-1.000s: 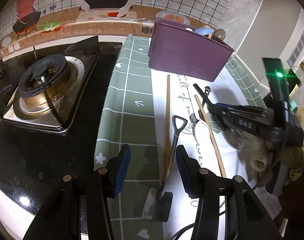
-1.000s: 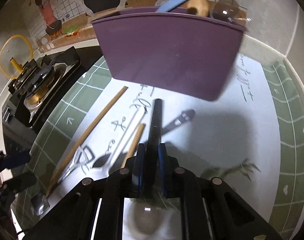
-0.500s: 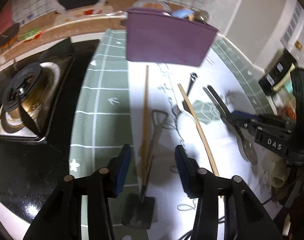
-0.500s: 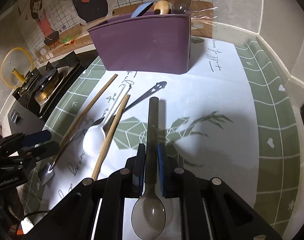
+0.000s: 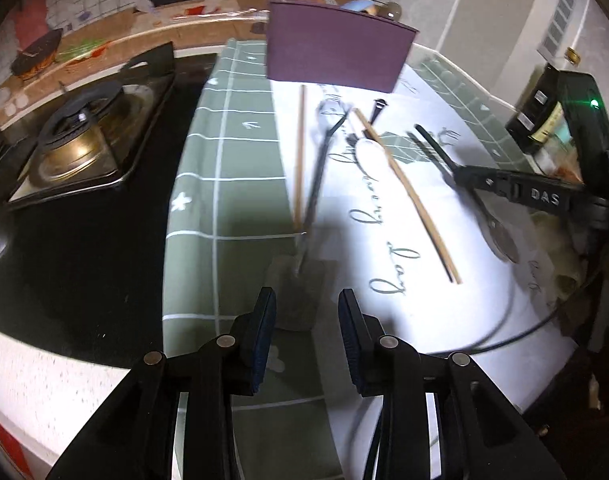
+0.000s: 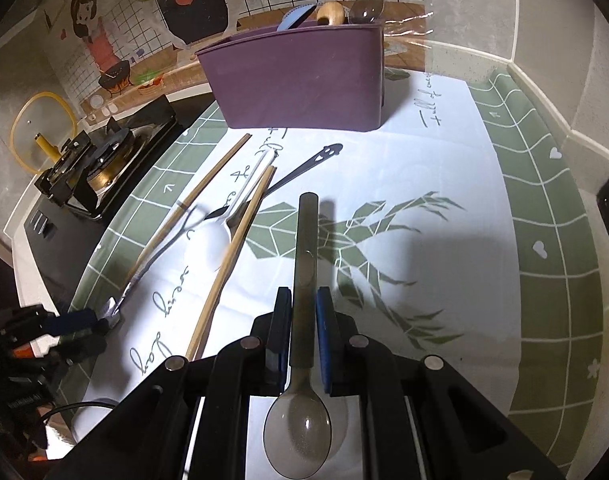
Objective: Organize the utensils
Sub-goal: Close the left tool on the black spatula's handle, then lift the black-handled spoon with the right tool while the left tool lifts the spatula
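My right gripper is shut on a smoky translucent spoon, handle pointing forward, bowl back between the arms; it also shows in the left wrist view. My left gripper is open, its pads either side of the blade of a small metal shovel-shaped spatula lying on the mat. A purple utensil holder stands at the back with several utensils in it. Two wooden chopsticks, a white spoon and a black-handled utensil lie on the mat.
A gas stove sits on the black counter to the left. The green and white mat covers the worktop. A glass lid leans on the wall at far left. A dark box stands at the right edge.
The right gripper has pulled back from the purple holder with the spoon held. The left gripper has drawn back along the spatula from its handle to its blade, still open.
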Motion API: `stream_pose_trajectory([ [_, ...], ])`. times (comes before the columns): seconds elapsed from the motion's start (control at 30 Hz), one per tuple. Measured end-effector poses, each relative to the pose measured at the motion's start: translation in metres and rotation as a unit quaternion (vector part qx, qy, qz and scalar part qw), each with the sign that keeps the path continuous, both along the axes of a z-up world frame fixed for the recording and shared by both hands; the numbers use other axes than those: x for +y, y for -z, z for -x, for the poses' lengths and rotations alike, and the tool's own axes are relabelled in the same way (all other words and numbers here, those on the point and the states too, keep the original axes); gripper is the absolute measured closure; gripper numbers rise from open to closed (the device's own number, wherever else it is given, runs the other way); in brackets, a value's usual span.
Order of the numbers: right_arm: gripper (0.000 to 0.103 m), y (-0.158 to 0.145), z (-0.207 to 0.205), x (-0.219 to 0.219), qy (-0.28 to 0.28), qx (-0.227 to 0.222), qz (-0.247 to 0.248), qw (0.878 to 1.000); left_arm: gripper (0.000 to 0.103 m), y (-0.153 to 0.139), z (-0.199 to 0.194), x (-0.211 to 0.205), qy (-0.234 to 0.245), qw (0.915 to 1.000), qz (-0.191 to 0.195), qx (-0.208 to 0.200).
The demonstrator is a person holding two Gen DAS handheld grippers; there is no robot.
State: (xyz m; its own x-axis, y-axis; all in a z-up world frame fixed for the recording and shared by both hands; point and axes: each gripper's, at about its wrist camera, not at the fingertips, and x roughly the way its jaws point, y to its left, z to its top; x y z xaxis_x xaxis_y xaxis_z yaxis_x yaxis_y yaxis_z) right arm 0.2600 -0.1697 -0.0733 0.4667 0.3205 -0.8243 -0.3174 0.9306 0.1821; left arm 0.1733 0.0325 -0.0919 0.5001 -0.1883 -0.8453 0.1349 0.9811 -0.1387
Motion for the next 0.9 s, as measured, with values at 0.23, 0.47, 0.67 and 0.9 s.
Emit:
stream_pose_trajectory([
  [0.23, 0.092, 0.001, 0.007, 0.002, -0.006, -0.009, 0.015, 1.0, 0.063, 0.001, -0.004, 0.005, -0.035, 0.9993, -0.015, -0.005],
  [0.47, 0.091, 0.002, 0.01, -0.001, -0.006, -0.009, 0.016, 1.0, 0.052, 0.004, -0.001, -0.005, 0.0, 1.0, 0.0, -0.006],
  [0.67, 0.091, 0.0, 0.012, 0.0, -0.01, -0.016, 0.018, 1.0, 0.051, 0.004, 0.0, -0.005, -0.001, 0.9998, -0.003, -0.018],
  [0.9, 0.091, 0.001, 0.012, -0.002, -0.013, -0.019, 0.014, 1.0, 0.055, 0.006, -0.001, -0.016, 0.009, 0.9981, -0.059, -0.012],
])
